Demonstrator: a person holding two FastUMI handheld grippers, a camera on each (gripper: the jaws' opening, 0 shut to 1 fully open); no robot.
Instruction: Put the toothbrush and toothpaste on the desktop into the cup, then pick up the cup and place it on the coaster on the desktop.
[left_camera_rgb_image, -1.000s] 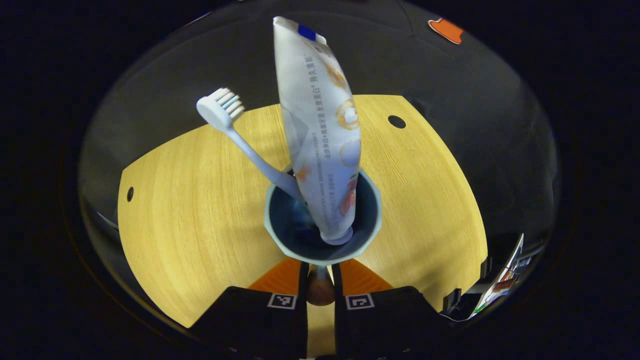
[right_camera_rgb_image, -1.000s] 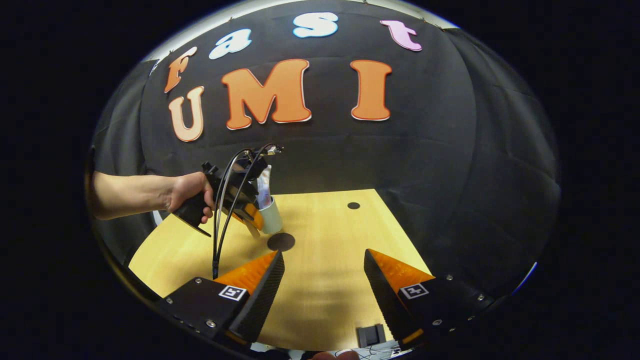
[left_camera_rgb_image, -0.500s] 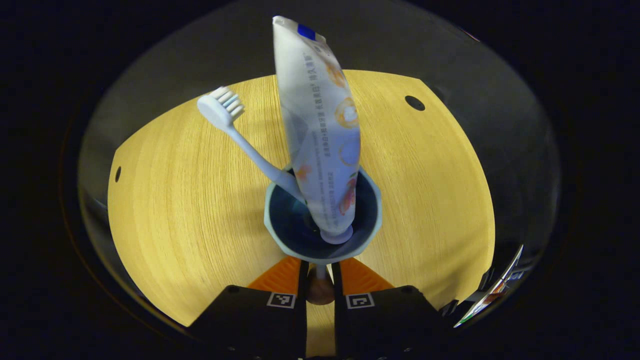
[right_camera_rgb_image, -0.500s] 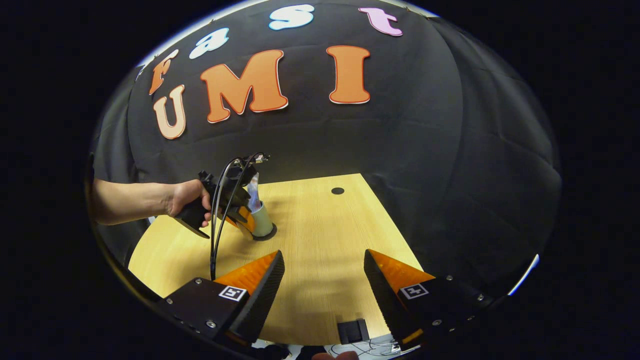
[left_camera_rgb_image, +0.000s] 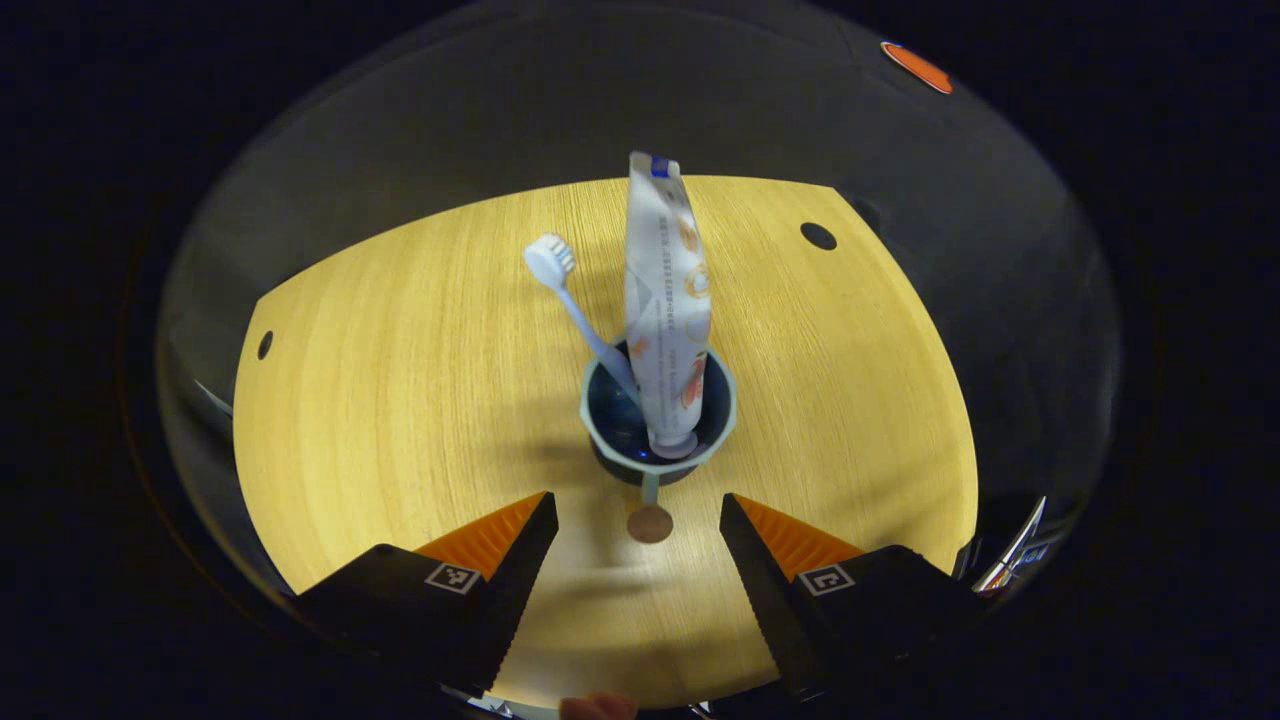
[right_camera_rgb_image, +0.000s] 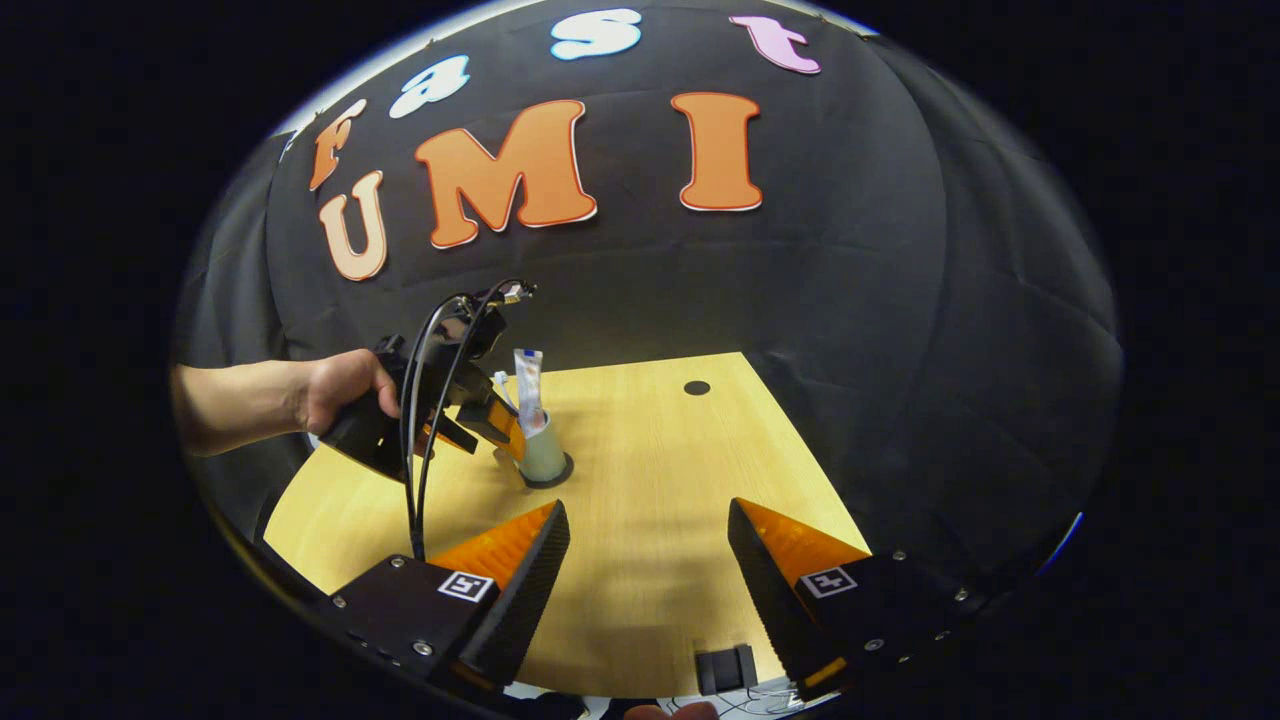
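Observation:
A pale cup (left_camera_rgb_image: 658, 432) stands upright on the wooden table (left_camera_rgb_image: 400, 400), holding a white toothpaste tube (left_camera_rgb_image: 668, 300) and a white toothbrush (left_camera_rgb_image: 562, 285) that leans left. A thin handle with a brown knob (left_camera_rgb_image: 650, 522) sticks out of the cup toward my left gripper (left_camera_rgb_image: 637, 505), which is open, with the knob lying loose between its fingers. In the right gripper view the cup (right_camera_rgb_image: 545, 452) rests on a dark round coaster (right_camera_rgb_image: 557, 479), and a hand (right_camera_rgb_image: 335, 390) holds the left gripper (right_camera_rgb_image: 505, 428) just left of it. My right gripper (right_camera_rgb_image: 648, 520) is open over the near table with nothing in it.
Dark round cable holes (left_camera_rgb_image: 818, 236) (left_camera_rgb_image: 264, 345) sit near the table's far corners. Black cables (right_camera_rgb_image: 412, 470) hang from the left gripper. A small black block (right_camera_rgb_image: 727, 668) sits at the table's front edge. The black cloth wall (right_camera_rgb_image: 850, 300) stands close behind the table.
The left gripper, shut on the cup's handle before, has set the cup down on the coaster, opened and drawn back from it. The right gripper has barely moved.

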